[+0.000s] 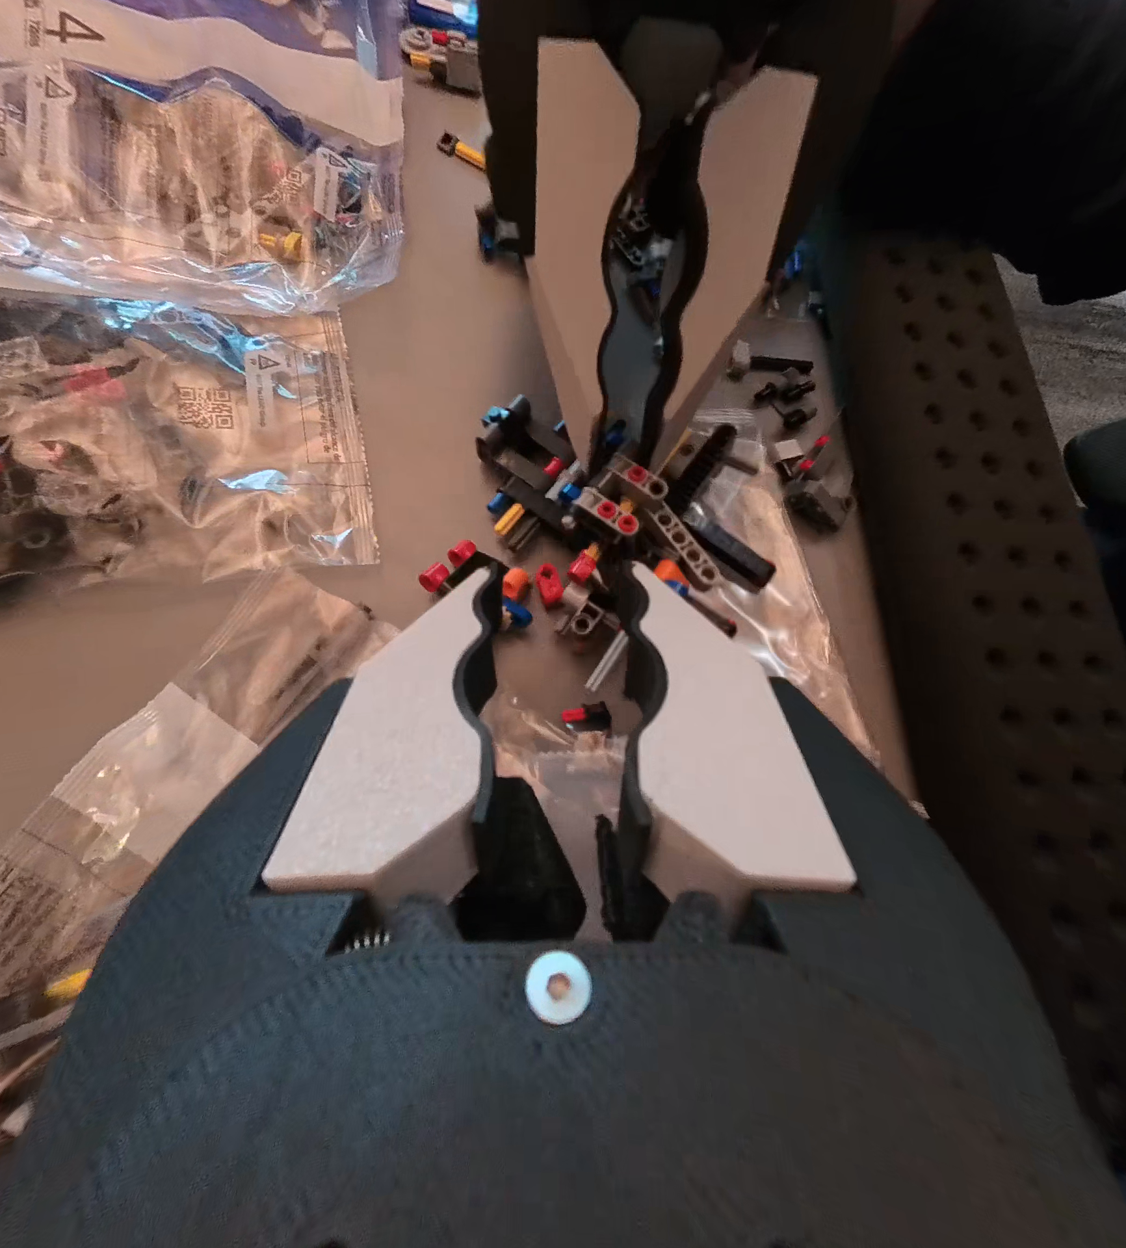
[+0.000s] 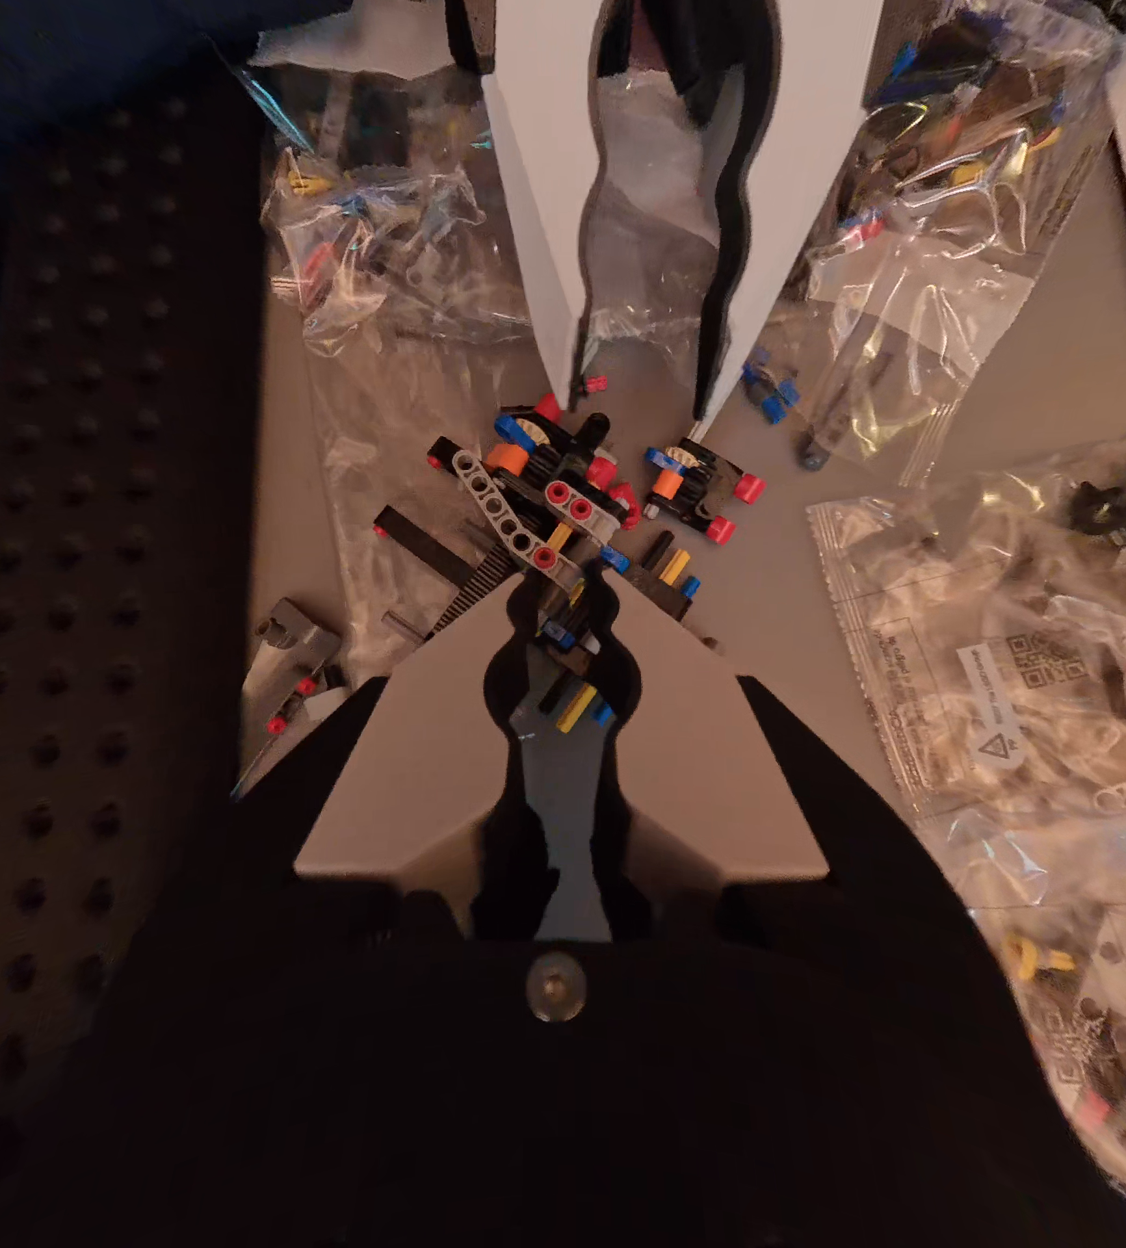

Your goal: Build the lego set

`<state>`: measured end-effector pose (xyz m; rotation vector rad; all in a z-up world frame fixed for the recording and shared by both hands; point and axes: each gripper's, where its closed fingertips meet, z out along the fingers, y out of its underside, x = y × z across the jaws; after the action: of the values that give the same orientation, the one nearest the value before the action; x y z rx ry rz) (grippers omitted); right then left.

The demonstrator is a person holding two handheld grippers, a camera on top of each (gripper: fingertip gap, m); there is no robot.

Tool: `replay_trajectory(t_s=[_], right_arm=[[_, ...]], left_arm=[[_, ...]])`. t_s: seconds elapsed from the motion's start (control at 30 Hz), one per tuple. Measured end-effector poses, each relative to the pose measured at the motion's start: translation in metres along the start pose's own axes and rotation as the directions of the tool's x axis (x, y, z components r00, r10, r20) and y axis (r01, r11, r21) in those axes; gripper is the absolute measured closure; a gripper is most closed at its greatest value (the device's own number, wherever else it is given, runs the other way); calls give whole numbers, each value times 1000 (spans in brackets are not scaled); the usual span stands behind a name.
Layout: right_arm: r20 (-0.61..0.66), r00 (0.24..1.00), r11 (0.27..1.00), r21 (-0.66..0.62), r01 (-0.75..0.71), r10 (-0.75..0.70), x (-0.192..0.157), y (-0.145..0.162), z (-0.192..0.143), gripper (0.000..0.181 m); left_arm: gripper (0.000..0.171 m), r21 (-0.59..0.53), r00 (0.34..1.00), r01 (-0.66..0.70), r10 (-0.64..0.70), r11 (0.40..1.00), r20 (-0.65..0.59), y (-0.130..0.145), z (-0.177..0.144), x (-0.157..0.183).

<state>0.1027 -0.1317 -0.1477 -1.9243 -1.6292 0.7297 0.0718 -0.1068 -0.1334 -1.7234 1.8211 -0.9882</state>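
Note:
A half-built lego assembly (image 2: pixel 547 520) of grey beams, black parts and red pins lies on the tan table. My right gripper (image 2: pixel 567 582) is shut on its near end. In the left wrist view the right gripper (image 1: pixel 604 459) comes down from the top onto the assembly (image 1: pixel 621 500). My left gripper (image 1: pixel 564 582) is open and empty, with its tips at the other end of the assembly. A small separate sub-assembly (image 2: pixel 695 486) with an orange bush, black gear and red pins lies beside it, touching one left fingertip (image 2: pixel 701 415).
Clear bags of parts lie to the left (image 1: pixel 141 419) and, in the right wrist view, to the right (image 2: pixel 1019 648). A dark perforated surface (image 1: pixel 1019 608) borders the table. Loose pins and a grey piece (image 2: pixel 297 638) are scattered around. A torn, opened bag (image 2: pixel 412 378) lies under the assembly. My right fingertips sit around 5 cm from my left ones. My right gripper's tips are some 9 cm from the grey piece (image 2: pixel 297 638). My left wrist view (image 1: pixel 818 488) looks at it from another angle.

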Motion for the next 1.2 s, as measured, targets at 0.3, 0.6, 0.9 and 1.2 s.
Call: replay_trajectory(t_s=[0.3,0.6,0.9,1.2], right_arm=[[-8,1000,998,66,-17,17,8,0,-15,174],[-60,995,984,156,83,-75,2,-19,-33,172],[-75,971,973,27,231,-228,-12,-11,-8,159],[-75,972,975,-8,223,-223,-12,-5,-10,170]], left_arm=[[147,-118,994,-62,51,991,-94,19,12,21],[149,-85,996,-66,61,994,-62,12,11,15],[150,-3,996,-22,21,1000,-83,0,6,14],[150,9,996,-19,20,1000,-84,-2,7,14]])
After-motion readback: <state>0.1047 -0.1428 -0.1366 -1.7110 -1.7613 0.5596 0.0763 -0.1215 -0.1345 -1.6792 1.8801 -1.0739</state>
